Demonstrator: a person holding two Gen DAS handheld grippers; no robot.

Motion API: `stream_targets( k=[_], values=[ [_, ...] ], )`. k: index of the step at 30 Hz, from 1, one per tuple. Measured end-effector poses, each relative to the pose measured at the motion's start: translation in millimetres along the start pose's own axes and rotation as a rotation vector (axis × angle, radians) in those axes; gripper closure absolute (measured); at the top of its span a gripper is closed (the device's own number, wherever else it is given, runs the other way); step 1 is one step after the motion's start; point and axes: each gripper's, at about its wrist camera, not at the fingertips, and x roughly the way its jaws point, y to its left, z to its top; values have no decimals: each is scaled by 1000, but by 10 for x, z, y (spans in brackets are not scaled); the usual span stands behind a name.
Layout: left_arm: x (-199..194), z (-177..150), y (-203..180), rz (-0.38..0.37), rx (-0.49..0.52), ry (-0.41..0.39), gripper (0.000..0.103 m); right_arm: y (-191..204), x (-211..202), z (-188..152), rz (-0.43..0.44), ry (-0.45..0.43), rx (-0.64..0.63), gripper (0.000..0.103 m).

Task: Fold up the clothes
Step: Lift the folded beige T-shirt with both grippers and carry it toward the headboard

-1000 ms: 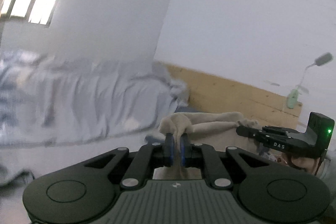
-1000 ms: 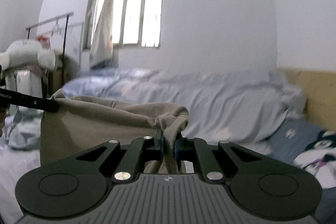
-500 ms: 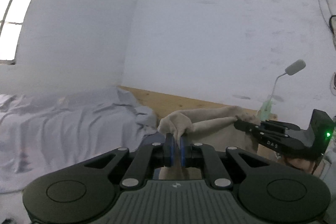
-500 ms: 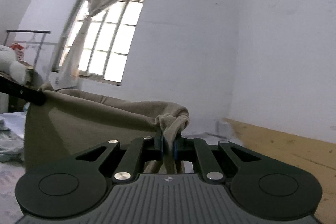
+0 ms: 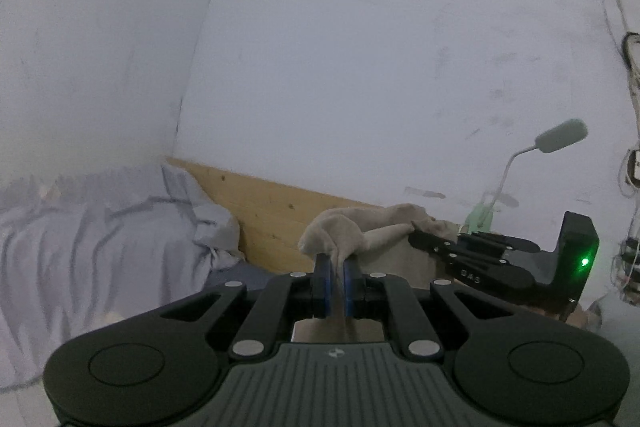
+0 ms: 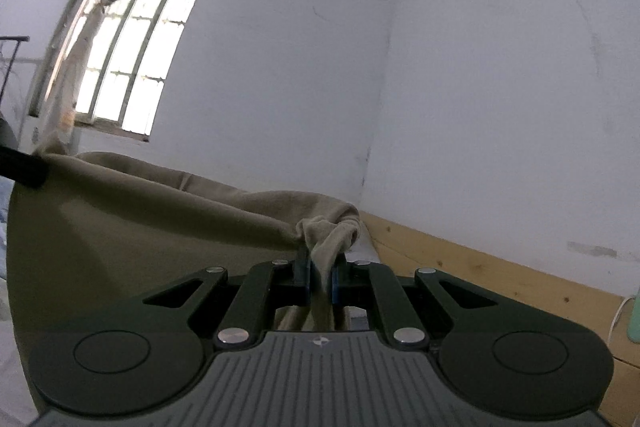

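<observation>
Garment (image 6: pixel 132 227) edge taut between 2 grippers

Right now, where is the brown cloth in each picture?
Left wrist: cloth low centre, pinched by the left gripper, stretching right to the right gripper.
Right wrist: cloth across lower left, pinched low centre.
Shared landmark: wooden headboard.

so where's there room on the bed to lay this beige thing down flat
Little bed shows. The rumpled grey-blue duvet covers the left side up to the wooden headboard. The darker bare strip between the duvet and left tongs looks free but narrow. The beige cloth garment, held by the right tongs too, hides what's below.
</observation>
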Motion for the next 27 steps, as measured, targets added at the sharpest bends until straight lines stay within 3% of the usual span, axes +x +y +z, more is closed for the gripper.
stream_targets(
  k=[7, 13, 21, 27],
  values=[
    [399, -187, 201, -18, -52, 58, 98, -48, 382, -223, -25, 29, 5, 97],
    [671, -353, 678, 23, -146, 113, 98, -75, 861, -458, 3, 79, 18, 97],
    [1216, -582, 1690, 165, -246, 174, 98, 172, 1930, -682, 104, 166, -9, 97],
    [1853, -958, 2494, 282, -294, 276, 97, 187, 2947, -1053, 165, 315, -30, 97]
  ],
)
